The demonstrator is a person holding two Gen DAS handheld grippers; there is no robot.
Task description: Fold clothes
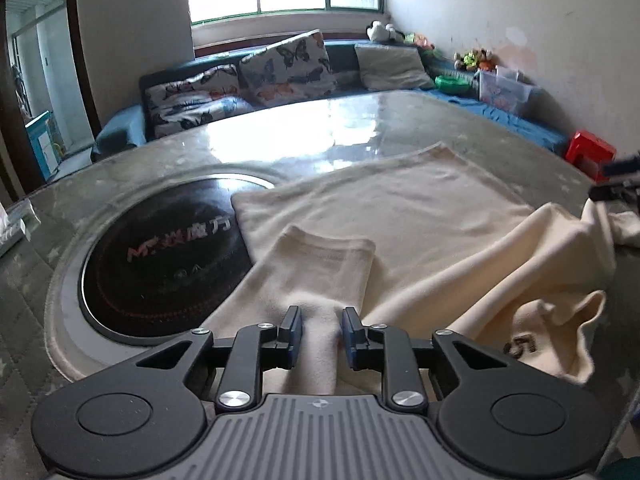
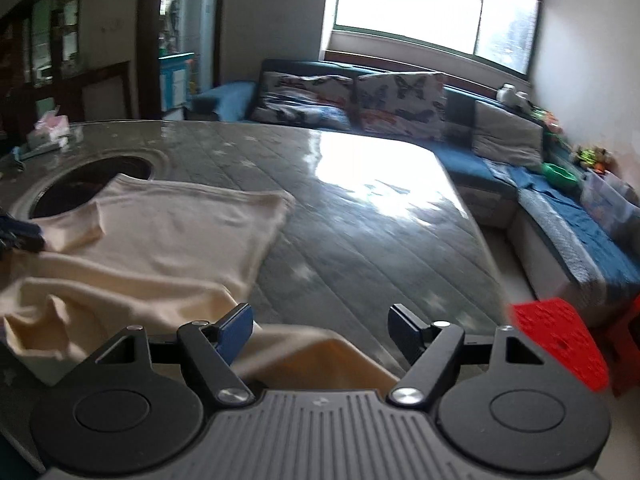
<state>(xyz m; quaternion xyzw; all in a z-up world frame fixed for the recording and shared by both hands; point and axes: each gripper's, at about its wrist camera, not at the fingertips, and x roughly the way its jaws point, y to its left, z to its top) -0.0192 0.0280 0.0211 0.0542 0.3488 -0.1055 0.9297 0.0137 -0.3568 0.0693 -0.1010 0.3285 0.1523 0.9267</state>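
- Left wrist view: left gripper (image 1: 320,330) pinches a raised ridge of the cream garment (image 1: 400,216), fabric pressed between its narrowed jaws.
- Garment lies spread on the counter (image 1: 320,128), one sleeve (image 1: 320,268) folded inward; its left edge overlaps the round black cooktop (image 1: 160,256) (printed lettering, partly legible).
- Right wrist view: right gripper (image 2: 322,330) stands spread wide, jaws apart over the garment's near hem (image 2: 312,352), gripping nothing.
- Red stool (image 2: 560,344) stands beside the counter.

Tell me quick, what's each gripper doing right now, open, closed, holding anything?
Left gripper: partly closed around a raised fold of the cream shirt's sleeve.
Right gripper: open, holding nothing; cream fabric lies beneath it.
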